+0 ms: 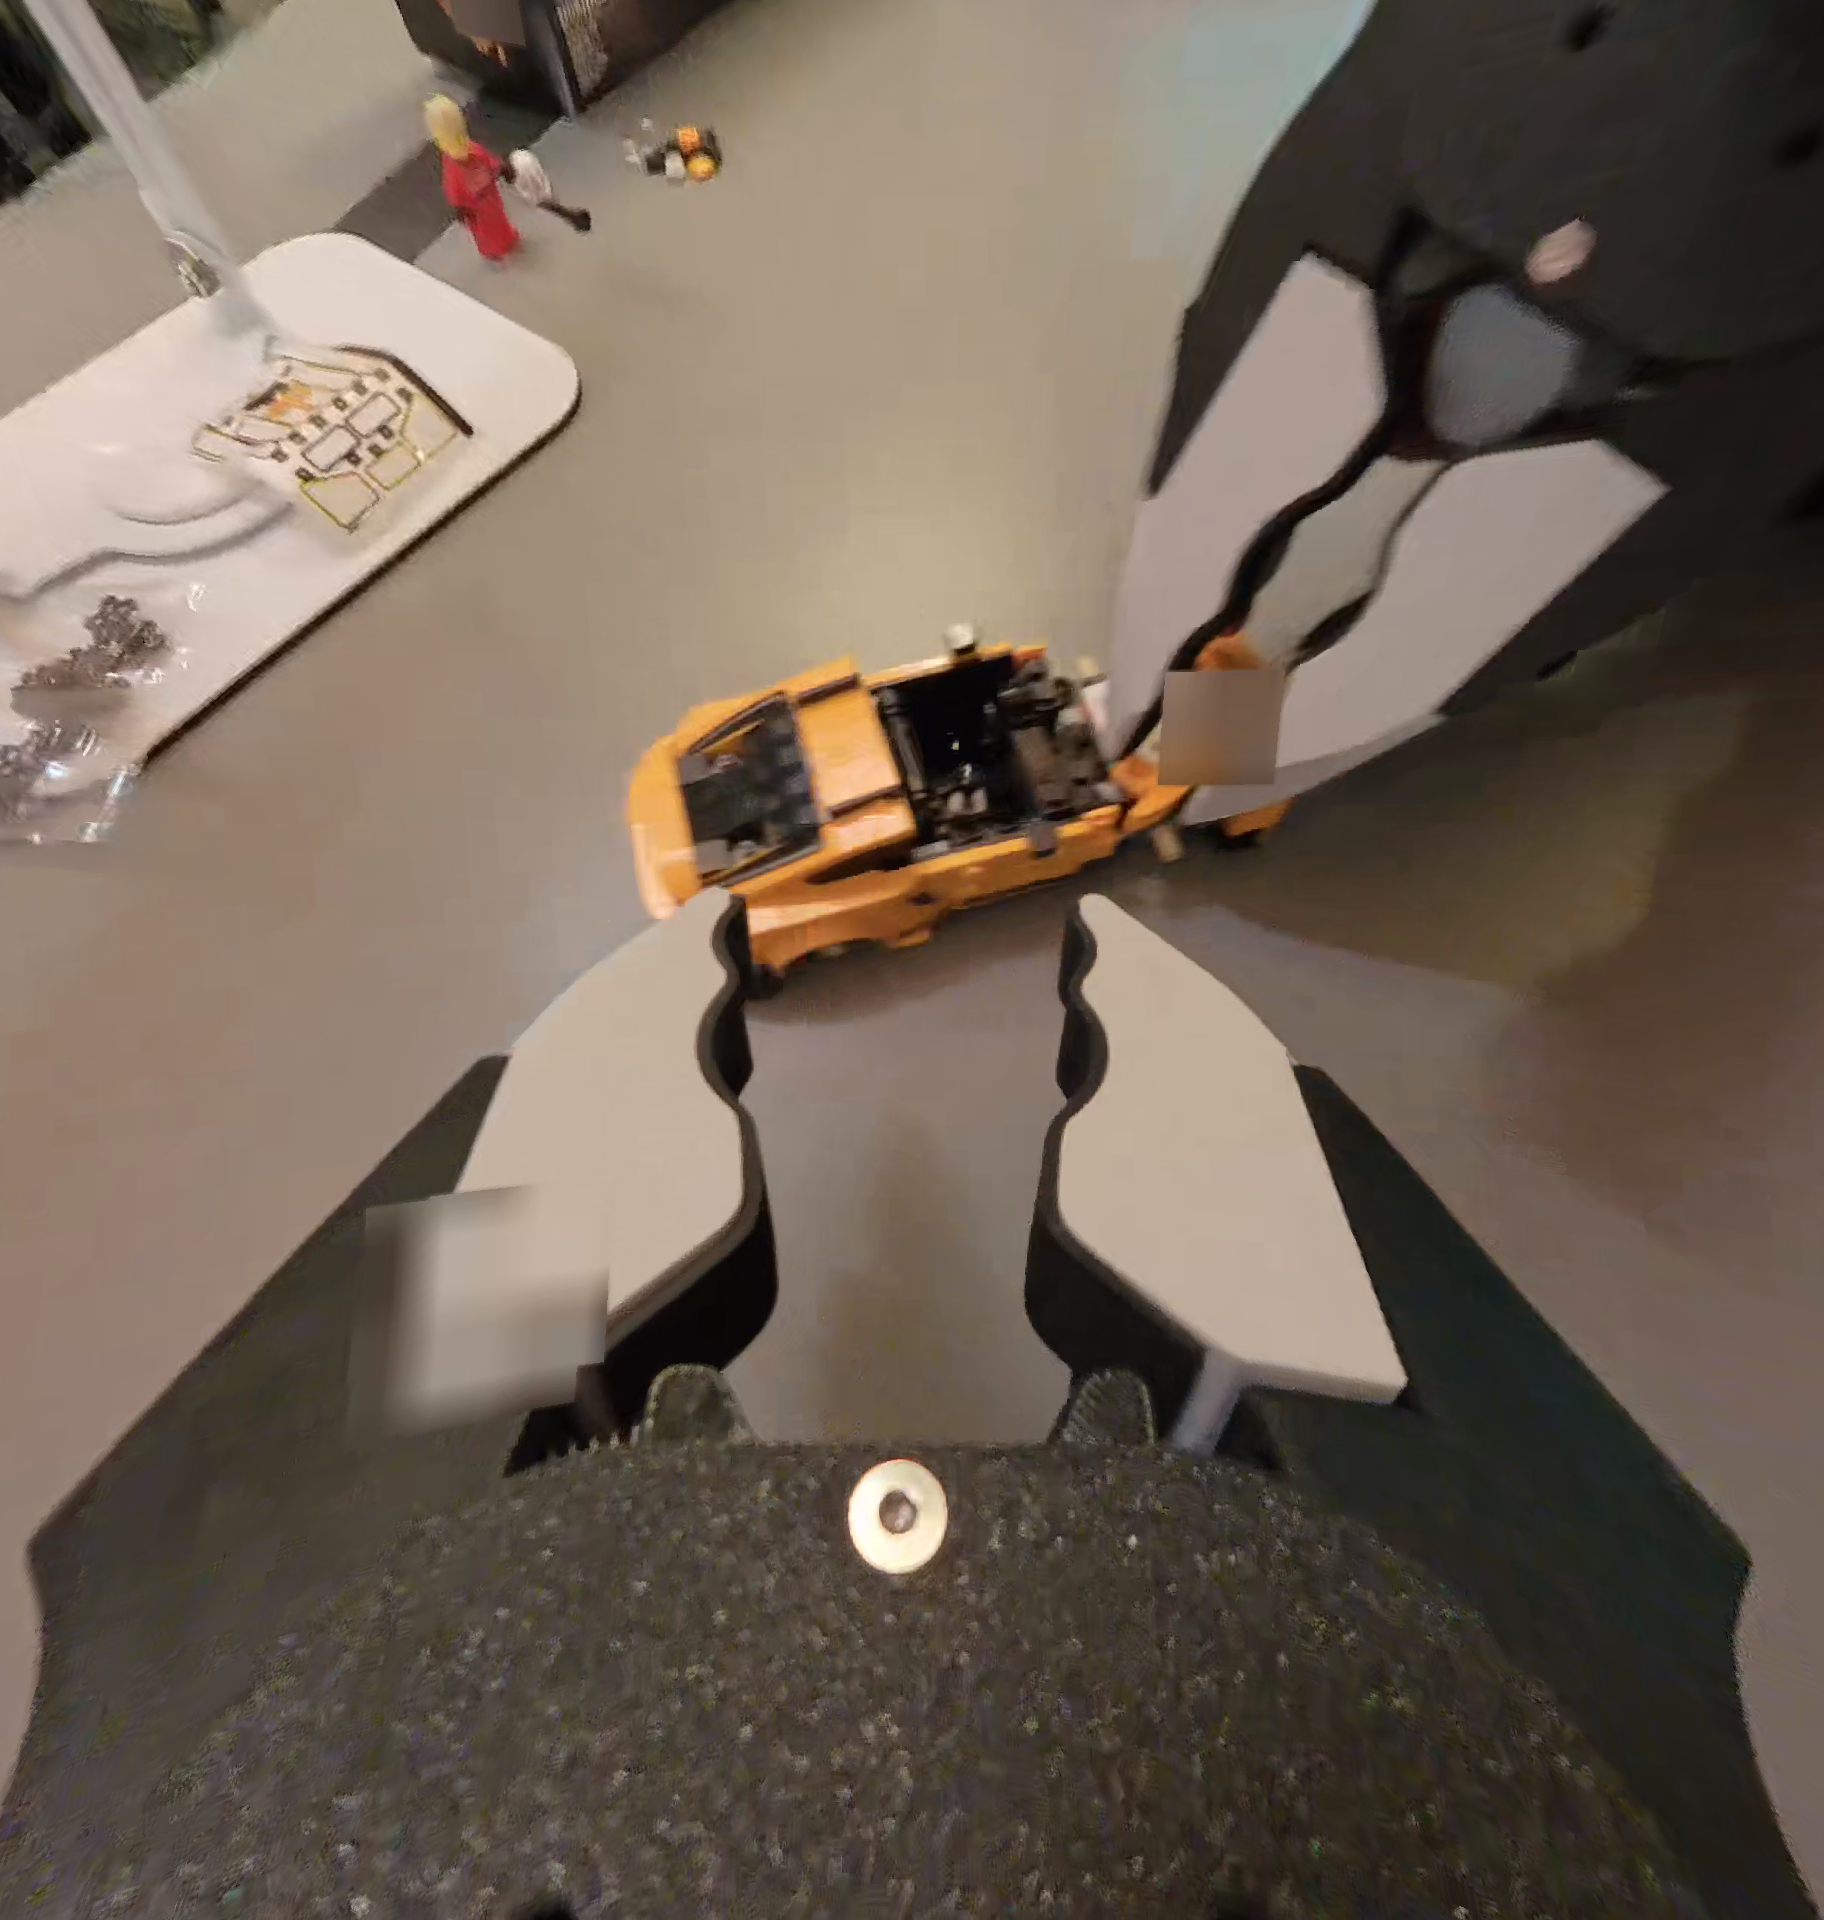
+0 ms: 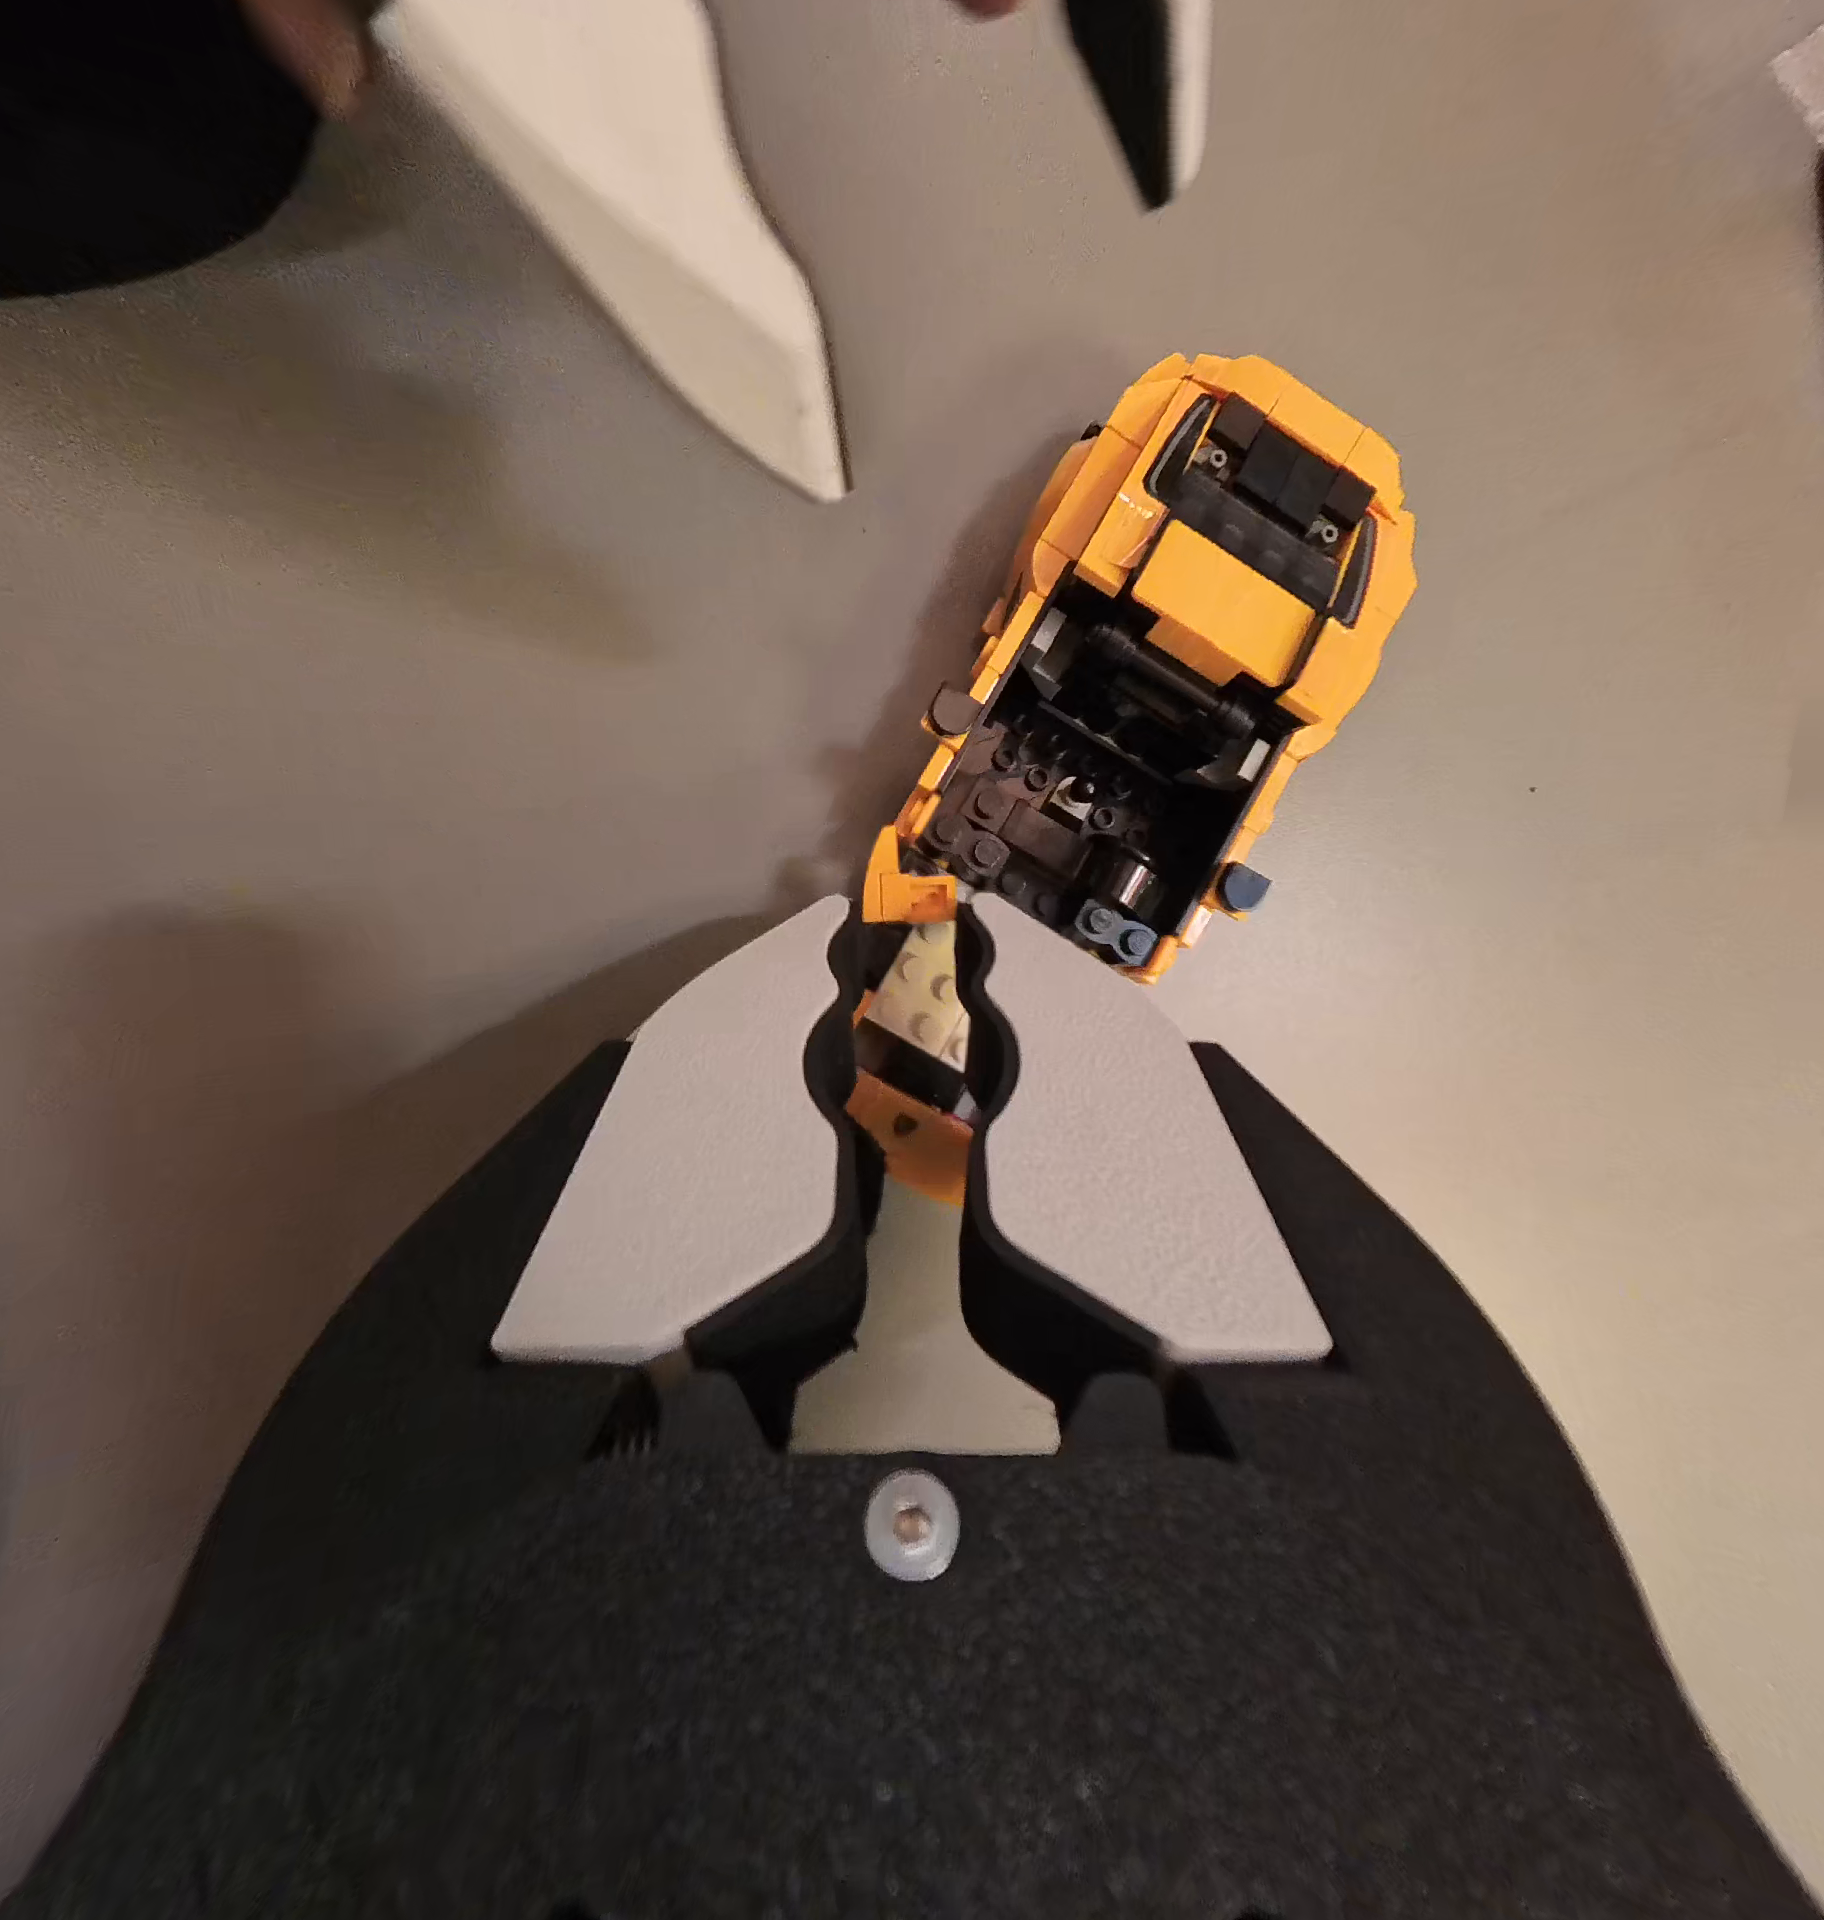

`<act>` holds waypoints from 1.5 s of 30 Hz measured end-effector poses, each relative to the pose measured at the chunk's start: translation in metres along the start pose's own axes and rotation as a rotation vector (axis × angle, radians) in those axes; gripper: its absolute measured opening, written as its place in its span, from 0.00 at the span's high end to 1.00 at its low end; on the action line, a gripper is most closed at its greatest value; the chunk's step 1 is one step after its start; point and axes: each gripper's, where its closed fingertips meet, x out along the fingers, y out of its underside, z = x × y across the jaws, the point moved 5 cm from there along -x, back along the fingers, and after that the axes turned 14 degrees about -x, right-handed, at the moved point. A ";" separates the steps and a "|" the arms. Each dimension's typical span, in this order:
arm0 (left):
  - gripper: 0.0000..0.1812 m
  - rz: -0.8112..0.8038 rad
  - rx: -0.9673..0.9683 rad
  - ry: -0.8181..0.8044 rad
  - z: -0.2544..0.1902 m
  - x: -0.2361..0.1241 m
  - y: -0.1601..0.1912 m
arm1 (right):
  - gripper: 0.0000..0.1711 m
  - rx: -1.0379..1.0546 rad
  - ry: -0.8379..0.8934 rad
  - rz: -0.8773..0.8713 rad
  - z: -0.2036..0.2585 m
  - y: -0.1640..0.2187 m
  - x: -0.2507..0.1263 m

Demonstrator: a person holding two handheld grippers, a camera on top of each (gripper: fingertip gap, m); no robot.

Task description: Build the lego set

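Observation:
An orange and black lego car (image 1: pixel 866 800) stands on the grey table, its roof off and its black interior open. My left gripper (image 1: pixel 903 914) is open and empty, its fingertips just short of the car's near side. My right gripper (image 2: pixel 913 904) is shut on the car's near end, an orange section with a tan studded plate (image 2: pixel 923 987) between the pads. In the left wrist view the right gripper (image 1: pixel 1188 769) comes down from the upper right onto that end. In the right wrist view the car (image 2: pixel 1220 623) points away, and the left gripper (image 2: pixel 991 343) hangs open beyond it.
A white board (image 1: pixel 492 343) at the left holds a sticker sheet (image 1: pixel 336 436) and clear bags of small dark parts (image 1: pixel 66 707). A red minifigure (image 1: pixel 477 182), a small orange and black piece cluster (image 1: pixel 684 154) and a dark box (image 1: pixel 534 42) stand at the back. There is about 8 centimetres between the tips of the two grippers. The red minifigure (image 1: pixel 477 182) is about 35 centimetres from both grippers' fingertips.

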 end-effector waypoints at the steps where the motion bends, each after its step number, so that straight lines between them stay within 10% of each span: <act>1: 0.66 0.047 0.007 0.016 0.009 0.004 -0.001 | 0.91 0.002 -0.001 -0.002 0.000 0.000 -0.001; 11: 0.44 0.251 0.276 0.160 0.031 0.060 0.010 | 0.91 0.007 -0.045 0.002 0.004 0.008 -0.007; 24: 0.66 0.350 0.313 0.126 -0.023 0.016 0.045 | 0.91 -0.103 -0.196 0.043 0.034 0.025 -0.026; 33: 0.49 0.233 0.332 0.212 -0.021 0.032 0.032 | 0.91 -0.101 -0.187 0.051 0.048 0.019 -0.033; 45: 0.54 0.244 0.245 0.147 -0.040 0.033 0.045 | 0.91 -0.061 -0.147 0.078 0.051 0.023 -0.028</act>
